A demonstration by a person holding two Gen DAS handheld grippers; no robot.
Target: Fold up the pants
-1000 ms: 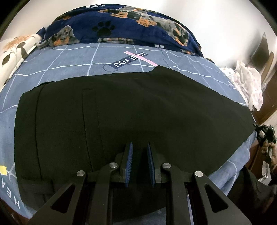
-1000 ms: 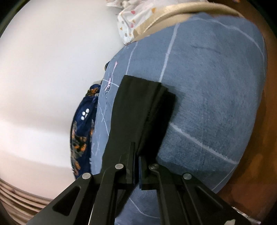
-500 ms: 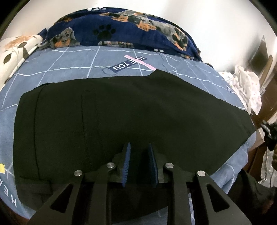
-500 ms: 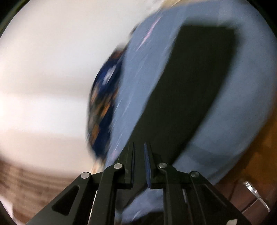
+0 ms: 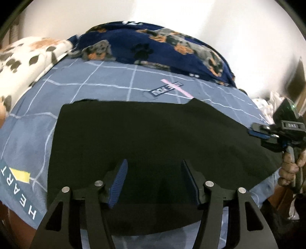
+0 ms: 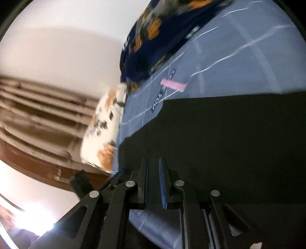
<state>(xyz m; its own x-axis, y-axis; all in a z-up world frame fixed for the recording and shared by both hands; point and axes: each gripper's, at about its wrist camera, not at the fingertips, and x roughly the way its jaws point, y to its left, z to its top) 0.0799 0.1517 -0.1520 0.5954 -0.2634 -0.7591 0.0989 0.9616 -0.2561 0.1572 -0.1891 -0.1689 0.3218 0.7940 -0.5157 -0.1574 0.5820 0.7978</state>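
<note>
**Black pants, laid flat on bed: item and surroundings**

Item: black pants (image 5: pixel 153 138), one dark flat expanse filling the centre and lower half of the left wrist view and the right and lower part of the right wrist view (image 6: pixel 229 134). They lie on a blue-grey bedcover. The upper edge runs nearly straight across mid-frame, with a small raised point right of centre. Surface smooth; seams and detail lost in the darkness of the cloth.

Left gripper (image 5: pixel 153 182): lower centre of its own view, jaws spread wide apart, blue ribbed pads (image 5: pixel 118 183) facing each other, nothing between them. It sits over the near edge of the pants.

Right gripper (image 6: pixel 153 182): lower centre of its own view, jaws nearly together with a narrow gap, nothing visibly pinched; whether cloth is caught cannot be told. The same tool appears at the right edge of the left wrist view (image 5: pixel 260 132), held by a hand (image 5: pixel 290 168), its tip at the pants' right end.

Surroundings:
- Bedcover (image 5: pixel 107 82), blue-grey with white grid lines, a printed label crossed by a pink strip, and "HEART" lettering at lower left.
- Navy blanket with dog and paw prints (image 5: pixel 162 49), heaped along the top of the frame, beyond the pants.
- White spotted pillow (image 5: pixel 24 63), upper left.
- Pale wall (image 5: pixel 172 15) behind.

Right wrist view is motion-blurred.
</note>
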